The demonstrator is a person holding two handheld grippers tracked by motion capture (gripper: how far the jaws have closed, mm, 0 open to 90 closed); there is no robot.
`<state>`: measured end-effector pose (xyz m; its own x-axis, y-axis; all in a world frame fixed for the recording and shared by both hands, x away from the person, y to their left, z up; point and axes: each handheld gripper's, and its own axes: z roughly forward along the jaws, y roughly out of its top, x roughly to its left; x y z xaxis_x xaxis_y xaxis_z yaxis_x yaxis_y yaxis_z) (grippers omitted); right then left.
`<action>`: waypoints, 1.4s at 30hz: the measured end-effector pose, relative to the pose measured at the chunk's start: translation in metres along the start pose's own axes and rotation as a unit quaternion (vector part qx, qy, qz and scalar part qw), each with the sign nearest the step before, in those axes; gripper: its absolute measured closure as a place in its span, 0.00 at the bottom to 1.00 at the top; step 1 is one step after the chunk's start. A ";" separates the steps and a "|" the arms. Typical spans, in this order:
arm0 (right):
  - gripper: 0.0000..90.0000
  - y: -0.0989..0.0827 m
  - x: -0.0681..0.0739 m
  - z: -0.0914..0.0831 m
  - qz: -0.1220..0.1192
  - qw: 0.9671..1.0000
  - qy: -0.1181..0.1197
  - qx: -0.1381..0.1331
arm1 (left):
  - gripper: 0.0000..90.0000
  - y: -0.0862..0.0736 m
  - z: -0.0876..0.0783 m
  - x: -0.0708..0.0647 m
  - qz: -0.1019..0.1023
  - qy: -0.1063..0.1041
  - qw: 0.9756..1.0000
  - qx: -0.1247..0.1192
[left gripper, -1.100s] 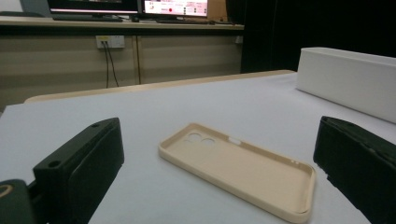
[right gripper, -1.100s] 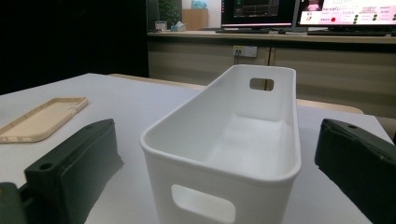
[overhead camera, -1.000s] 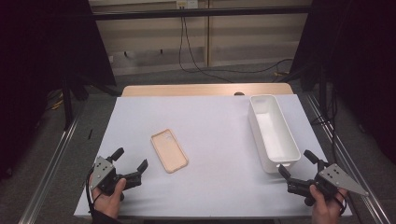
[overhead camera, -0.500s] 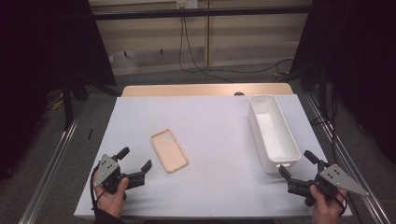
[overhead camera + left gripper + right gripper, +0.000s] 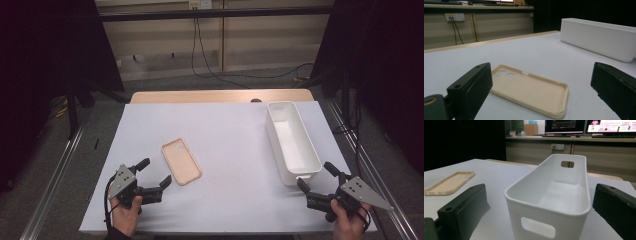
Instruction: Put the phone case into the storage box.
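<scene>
Change, left: the left gripper [image 5: 152, 176] has crept forward and right over the last second, from the near-left corner toward the near end of the phone case [image 5: 181, 161]. Its fingers are spread wide with nothing between them.
Change, right: the right gripper [image 5: 318, 180] has not moved; it sits just short of the near end of the white bin [image 5: 292, 141], fingers apart and empty.
Phone case: beige, lying open side up on the counter [image 5: 230, 130], left of centre, well apart from the bin. In the left gripper view the phone case [image 5: 529, 90] lies squarely between the two fingers, camera cut-outs at its far end.
White bin: long, empty, standing at the right side of the sheet. In the right gripper view the white bin [image 5: 554, 197] shows a handle slot at each end.
Reading: the left approach is lined up on the case but not yet touching it. Judged an early stage; a grasp looks like the next step, and the thin flat rim may be awkward to pinch.
Surface: white sheet over the counter, with a wooden edge showing at the far side.
Room: dark curtains to both sides, pale wall panels with a socket [image 5: 199, 4] and hanging cables [image 5: 205, 55] behind, monitors [image 5: 589, 126] on a far bench, metal rails along the floor.
</scene>
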<state>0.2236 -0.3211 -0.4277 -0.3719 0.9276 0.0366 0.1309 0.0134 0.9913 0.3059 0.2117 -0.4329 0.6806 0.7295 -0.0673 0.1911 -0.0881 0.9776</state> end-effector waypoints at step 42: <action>0.00 -0.001 0.000 -0.001 0.001 1.000 0.001 0.000 | 0.03 0.037 0.089 -0.019 0.023 -0.065 0.997 -0.038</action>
<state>0.2229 -0.3219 -0.4282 -0.3727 0.9271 0.0388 0.1322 0.0117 0.9911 0.3628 0.1338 -0.4134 0.7739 0.6318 -0.0425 0.1068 -0.0640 0.9922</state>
